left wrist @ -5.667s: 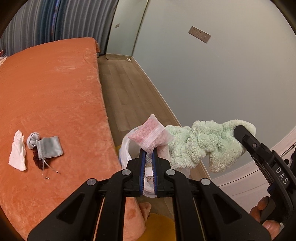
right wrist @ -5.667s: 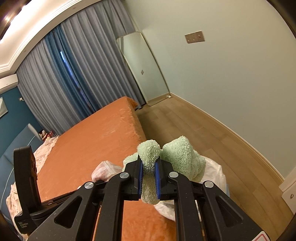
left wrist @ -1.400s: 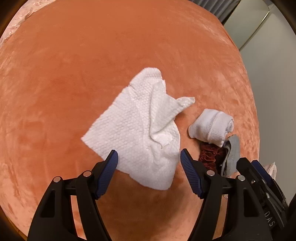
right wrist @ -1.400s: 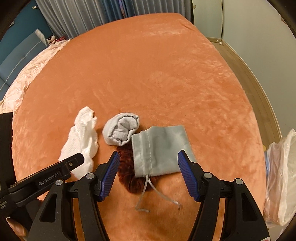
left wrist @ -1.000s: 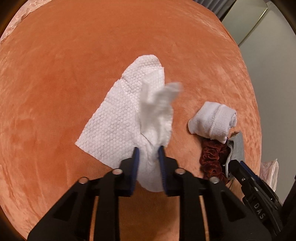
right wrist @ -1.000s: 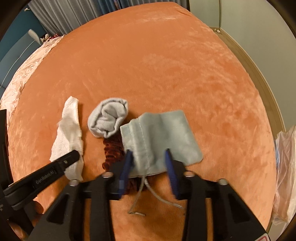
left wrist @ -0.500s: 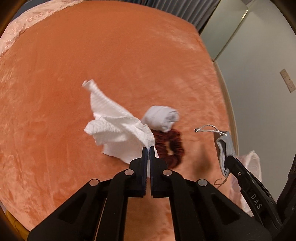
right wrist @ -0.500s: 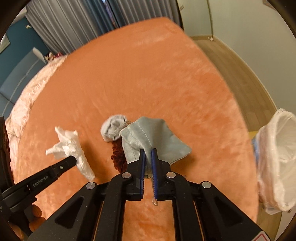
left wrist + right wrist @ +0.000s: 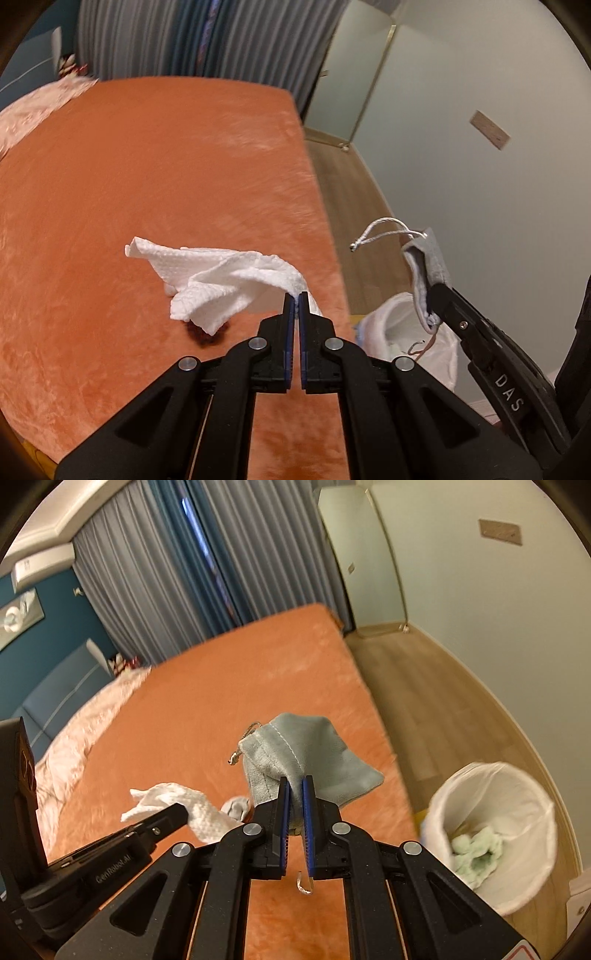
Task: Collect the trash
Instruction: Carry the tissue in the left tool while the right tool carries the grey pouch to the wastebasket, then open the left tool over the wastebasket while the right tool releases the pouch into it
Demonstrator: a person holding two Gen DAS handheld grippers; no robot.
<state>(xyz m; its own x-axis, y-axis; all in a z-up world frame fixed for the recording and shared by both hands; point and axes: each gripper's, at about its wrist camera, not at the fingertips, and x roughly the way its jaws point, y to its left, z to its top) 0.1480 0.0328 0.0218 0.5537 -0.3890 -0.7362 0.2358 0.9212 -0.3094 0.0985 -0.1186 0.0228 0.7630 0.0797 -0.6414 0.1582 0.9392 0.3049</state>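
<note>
Left hand-held gripper point(image 9: 294, 295) is clamped tight on a corner of the white paper towel point(image 9: 225, 284), which hangs above the orange bed point(image 9: 147, 177). Right hand-held gripper point(image 9: 295, 781) pinches the grey drawstring pouch point(image 9: 310, 753), also lifted above the bed, near the lined trash bin point(image 9: 495, 812) on the floor

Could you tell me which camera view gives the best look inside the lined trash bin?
The right wrist view: the lined trash bin shows its open mouth and green cloth inside. The left wrist view shows only part of it, behind the right gripper.
</note>
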